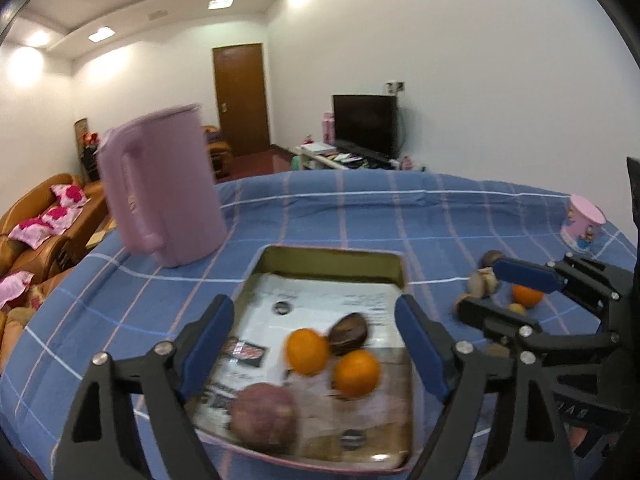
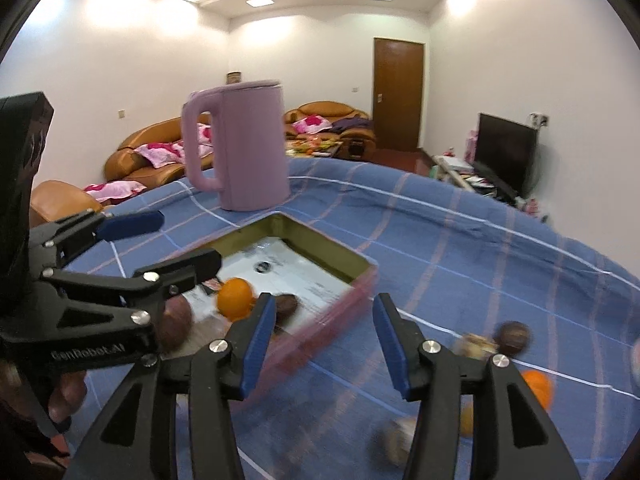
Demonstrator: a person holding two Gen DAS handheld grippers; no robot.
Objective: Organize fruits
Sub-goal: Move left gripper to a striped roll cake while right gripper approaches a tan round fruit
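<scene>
Your left gripper (image 1: pixel 316 344) hangs wide open, empty, over the tin tray (image 1: pixel 332 258) holding two oranges (image 1: pixel 307 351). Your right gripper (image 2: pixel 325 346) is partly open, empty; another orange (image 2: pixel 538 388) sits near the tablecloth's right edge.

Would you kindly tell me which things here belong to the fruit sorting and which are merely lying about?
Part of the job:
- tray
- oranges in the tray
- dark fruit in the tray
- purple fruit in the tray
- loose fruits on the cloth

Just lying about:
- lilac kettle
- pink cup
- checked tablecloth
</scene>
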